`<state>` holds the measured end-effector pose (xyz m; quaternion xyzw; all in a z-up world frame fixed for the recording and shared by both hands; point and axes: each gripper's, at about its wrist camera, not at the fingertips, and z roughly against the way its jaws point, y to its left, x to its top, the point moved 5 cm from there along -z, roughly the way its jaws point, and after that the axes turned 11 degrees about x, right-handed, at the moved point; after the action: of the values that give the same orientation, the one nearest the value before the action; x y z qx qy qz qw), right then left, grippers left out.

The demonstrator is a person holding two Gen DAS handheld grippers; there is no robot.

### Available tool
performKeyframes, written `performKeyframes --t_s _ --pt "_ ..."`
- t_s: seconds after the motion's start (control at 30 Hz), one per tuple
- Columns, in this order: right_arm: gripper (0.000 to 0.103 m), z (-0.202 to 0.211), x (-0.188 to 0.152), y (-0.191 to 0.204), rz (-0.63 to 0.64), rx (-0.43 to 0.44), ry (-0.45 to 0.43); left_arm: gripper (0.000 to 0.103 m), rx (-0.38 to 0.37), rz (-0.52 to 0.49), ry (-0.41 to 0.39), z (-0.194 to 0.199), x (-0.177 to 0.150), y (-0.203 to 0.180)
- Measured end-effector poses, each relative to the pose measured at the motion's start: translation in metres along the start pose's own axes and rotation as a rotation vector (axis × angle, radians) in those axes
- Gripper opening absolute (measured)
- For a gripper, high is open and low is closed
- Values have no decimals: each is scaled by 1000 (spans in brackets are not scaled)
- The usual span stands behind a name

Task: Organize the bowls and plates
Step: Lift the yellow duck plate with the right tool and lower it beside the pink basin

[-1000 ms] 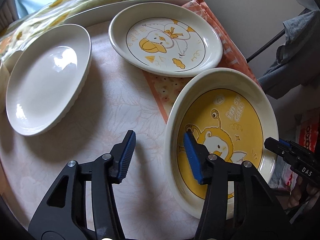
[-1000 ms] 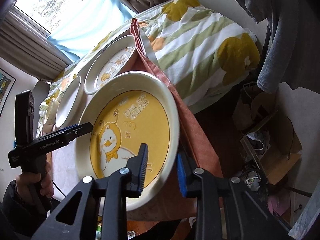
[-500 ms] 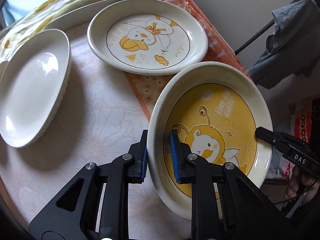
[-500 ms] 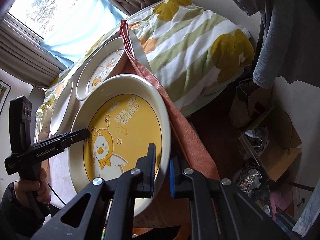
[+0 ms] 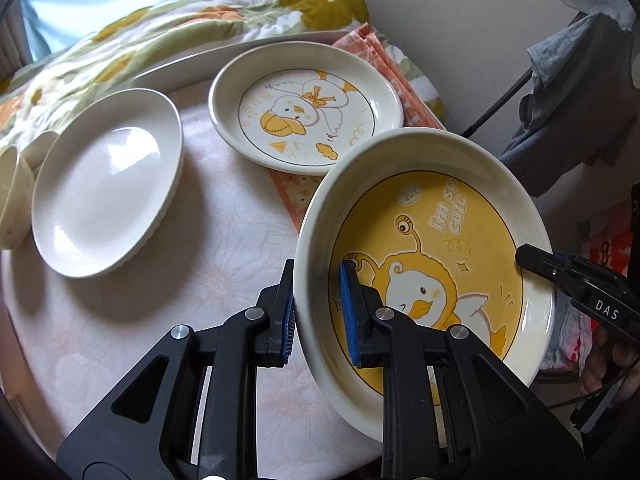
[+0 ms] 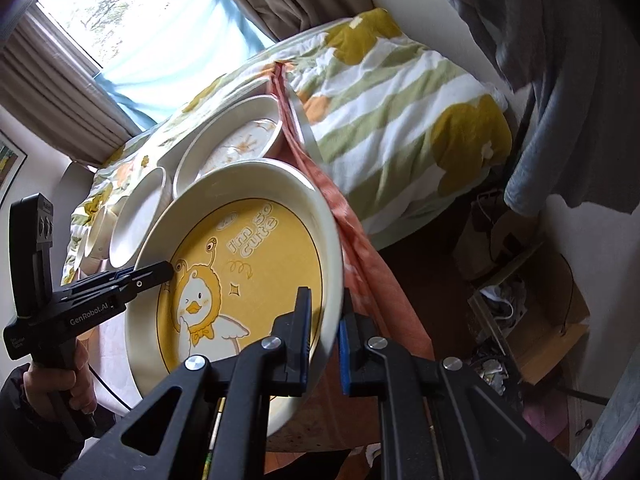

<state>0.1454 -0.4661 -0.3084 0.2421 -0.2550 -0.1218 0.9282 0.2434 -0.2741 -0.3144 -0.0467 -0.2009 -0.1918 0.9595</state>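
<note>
Step in hand: both grippers have hold of the yellow plate (image 5: 432, 264), one on each side of its rim, apparently lifting it off the table (image 5: 120, 340). The plate sits tilted at the table's near right edge, partly over the orange cloth (image 5: 294, 196).

Left gripper (image 5: 318, 312): jaws narrow, clamped across the plate's left wall, one blue pad (image 5: 349, 312) inside against the yellow face, the other outside the rim.

Right gripper (image 6: 323, 340): jaws likewise narrow, pinching the opposite rim, inner finger over the painted face, outer finger below the edge. In the left wrist view its tip reaches in over the rim from the right.

Elsewhere on the table: duck plate (image 5: 306, 108) just beyond the yellow one, edges near or overlapping in view; contact cannot be told. Plain white plate (image 5: 108, 180) to the left, well apart. A small white bowl (image 5: 12, 204) at the far left edge.

Judgement on next move: likely carry the yellow plate to a stack, probably onto one of the other plates. This calls for both grips moving together, keeping the plate level, and clearing the duck plate's rim. Ceramic is slick; uneven pull may let it slip.
</note>
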Motion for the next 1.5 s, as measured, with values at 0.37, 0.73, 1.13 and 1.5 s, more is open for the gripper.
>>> performKeyframes --t_s 0.37,0.73,1.13,1.5 --pt "11 14 16 86 221 130 19 17 119 215 -115 92 -30 72" --pt "11 -40 -20 187 382 262 157 17 228 416 -94 126 -115 182" --pt "11 -130 -78 235 371 249 262 17 212 454 2 72 -178 268" --pt "11 -174 -84 242 367 235 235 17 170 416 -12 34 -182 299"
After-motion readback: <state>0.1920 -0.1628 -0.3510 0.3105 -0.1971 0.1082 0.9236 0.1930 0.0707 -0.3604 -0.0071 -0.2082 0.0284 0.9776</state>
